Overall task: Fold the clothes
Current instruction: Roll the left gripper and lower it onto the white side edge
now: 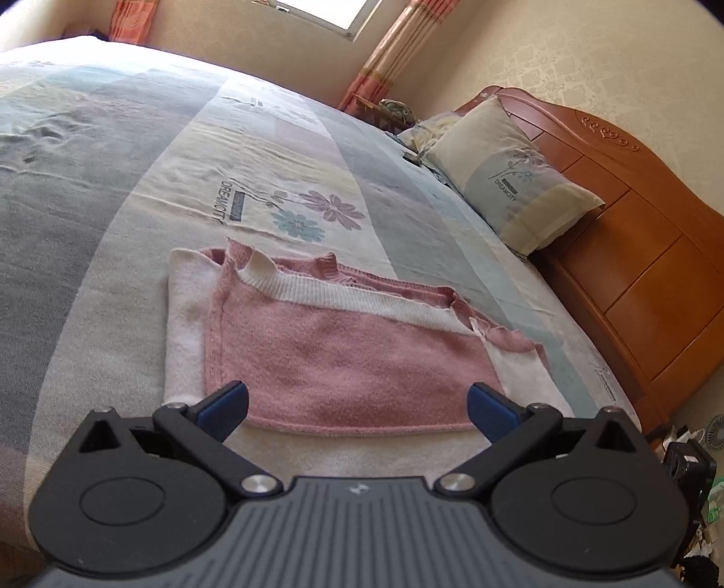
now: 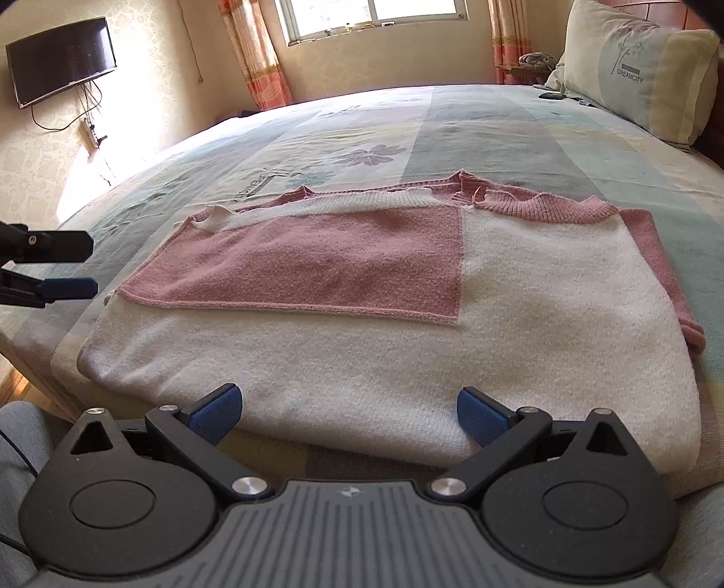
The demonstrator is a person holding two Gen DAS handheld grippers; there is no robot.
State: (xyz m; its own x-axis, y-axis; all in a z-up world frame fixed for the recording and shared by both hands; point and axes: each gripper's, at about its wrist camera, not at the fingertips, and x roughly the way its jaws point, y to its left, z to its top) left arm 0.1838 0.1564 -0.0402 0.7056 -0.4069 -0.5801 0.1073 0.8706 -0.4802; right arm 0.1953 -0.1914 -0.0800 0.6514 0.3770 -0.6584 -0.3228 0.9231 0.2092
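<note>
A pink and white knit sweater (image 1: pixel 344 348) lies folded flat on the bed, its ribbed edges turned toward the far side. In the right wrist view the same sweater (image 2: pixel 384 289) fills the near part of the bed, white below and pink above. My left gripper (image 1: pixel 357 407) is open just over the sweater's near pink edge, with nothing between its blue pads. My right gripper (image 2: pixel 348 409) is open at the white folded edge, holding nothing. The left gripper (image 2: pixel 68 267) also shows at the left border of the right wrist view, beside the sweater's left end.
The bed (image 1: pixel 113 190) carries a patterned sheet with flower prints. A pillow (image 1: pixel 511 176) leans on the wooden headboard (image 1: pixel 633 235). A wall television (image 2: pixel 61 61) and a window (image 2: pixel 371 18) with curtains lie beyond. Clutter sits on the floor (image 1: pixel 692 457) beside the bed.
</note>
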